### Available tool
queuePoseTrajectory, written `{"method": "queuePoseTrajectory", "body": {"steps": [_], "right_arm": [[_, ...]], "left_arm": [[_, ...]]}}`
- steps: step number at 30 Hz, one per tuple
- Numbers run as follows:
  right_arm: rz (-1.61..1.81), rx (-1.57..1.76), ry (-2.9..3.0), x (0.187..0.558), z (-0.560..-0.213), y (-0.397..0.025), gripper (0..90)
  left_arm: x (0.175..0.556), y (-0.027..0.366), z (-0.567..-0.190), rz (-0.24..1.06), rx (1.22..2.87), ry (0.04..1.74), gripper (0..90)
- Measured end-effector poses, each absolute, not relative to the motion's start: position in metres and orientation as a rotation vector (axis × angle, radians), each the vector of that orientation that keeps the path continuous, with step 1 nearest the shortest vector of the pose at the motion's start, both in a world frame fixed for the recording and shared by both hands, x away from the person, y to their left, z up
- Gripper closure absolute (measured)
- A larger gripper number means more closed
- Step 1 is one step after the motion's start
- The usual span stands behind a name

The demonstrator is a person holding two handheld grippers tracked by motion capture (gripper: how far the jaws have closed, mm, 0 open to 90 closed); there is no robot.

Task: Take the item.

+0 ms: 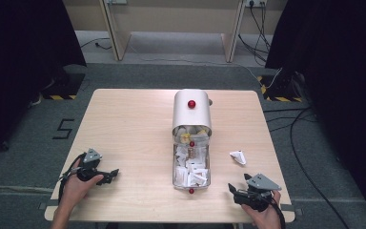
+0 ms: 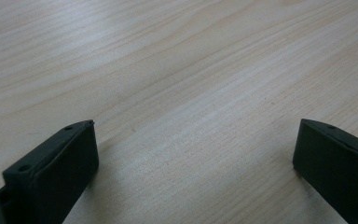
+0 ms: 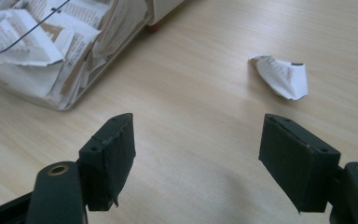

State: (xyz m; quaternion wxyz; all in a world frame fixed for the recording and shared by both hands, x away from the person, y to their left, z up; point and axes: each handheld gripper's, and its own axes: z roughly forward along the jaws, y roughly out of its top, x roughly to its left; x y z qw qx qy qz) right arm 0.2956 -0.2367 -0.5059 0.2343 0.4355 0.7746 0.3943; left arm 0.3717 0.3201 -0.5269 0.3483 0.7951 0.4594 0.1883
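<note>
Clear bin (image 1: 191,167) of paper packets (image 1: 194,168) at worktop (image 1: 133,124) centre, long axis far-to-near, open end toward near edge under raised metal lid (image 1: 192,110). Crumpled paper (image 1: 238,157) toward right edge, pointed end near. Left gripper (image 1: 108,176) near-left corner, jaws apart, empty. Right gripper (image 1: 236,189) near-right corner, jaws apart, empty.

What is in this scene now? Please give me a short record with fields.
surface: wooden table
container: clear box at the table's centre, full of paper packets, with a rounded metal lid pushed back
loose item: paper packet on the table, right of the box, apart from it
left gripper: open, holding nothing, near the table's left front edge
right gripper: open, holding nothing, near the right front edge, the loose packet ahead of it
</note>
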Motion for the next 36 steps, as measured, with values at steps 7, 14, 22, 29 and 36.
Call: {"method": "queuePoseTrajectory", "body": {"steps": [7,14,22,29,36], "right_arm": [[1.075,1.196,2.133,0.289,-0.51,-0.238,27.6],[1.081,1.214,2.131,0.282,-0.512,-0.24,27.6],[1.08,1.229,2.133,0.277,-0.517,-0.241,27.5],[1.064,1.265,2.142,0.271,-0.524,-0.245,26.0],[1.075,1.231,2.121,0.265,-0.529,-0.245,20.8]], "left_arm": [[0.372,0.32,-0.527,0.488,2.061,1.191,0.0],[0.372,0.32,-0.527,0.488,2.061,1.191,0.0],[0.372,0.32,-0.527,0.488,2.061,1.191,0.0],[0.372,0.32,-0.527,0.488,2.061,1.191,0.0],[0.372,0.32,-0.527,0.489,2.06,1.191,0.0]]}}
